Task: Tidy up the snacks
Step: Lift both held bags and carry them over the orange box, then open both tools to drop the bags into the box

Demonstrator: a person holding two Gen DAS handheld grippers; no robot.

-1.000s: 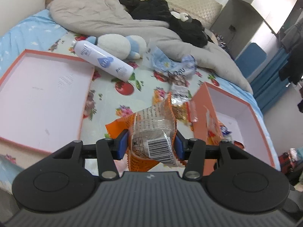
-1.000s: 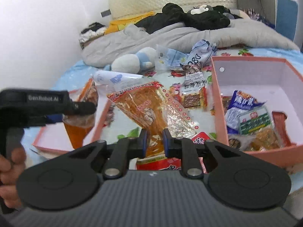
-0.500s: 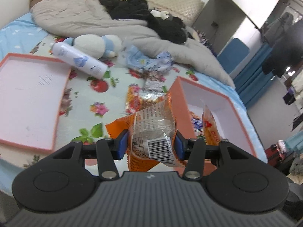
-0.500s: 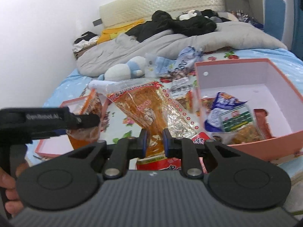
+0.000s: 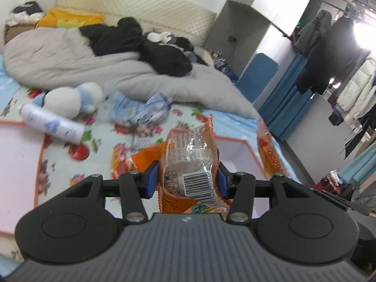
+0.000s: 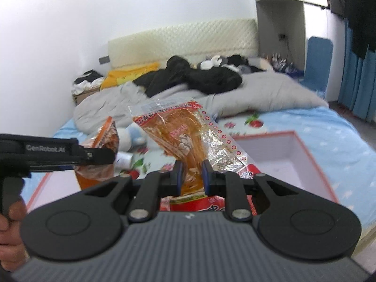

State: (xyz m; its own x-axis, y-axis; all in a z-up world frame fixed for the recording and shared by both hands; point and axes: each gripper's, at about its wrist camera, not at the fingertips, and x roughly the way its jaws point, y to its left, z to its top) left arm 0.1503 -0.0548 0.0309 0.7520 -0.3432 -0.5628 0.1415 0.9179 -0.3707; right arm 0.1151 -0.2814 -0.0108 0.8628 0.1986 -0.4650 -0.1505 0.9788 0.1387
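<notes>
Carrying one snack each, both claws have risen off the flowered bed since a second ago. The left claw (image 5: 185, 183) clamps an orange crinkly packet with a barcode (image 5: 190, 174) at lower centre; the right claw (image 6: 190, 176) pinches narrow on a clear-and-red packet of amber snack (image 6: 178, 136). Below them sits the open pink box with orange rim (image 6: 312, 155), probably their destination.

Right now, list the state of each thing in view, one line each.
left gripper: shut on orange snack packet, held above the bed
right gripper: shut on clear snack packet, held up
pink box: open, on the bed
box lid: lying inside-up
white spray bottle: on its side
plush toy: lying by the bottle
</notes>
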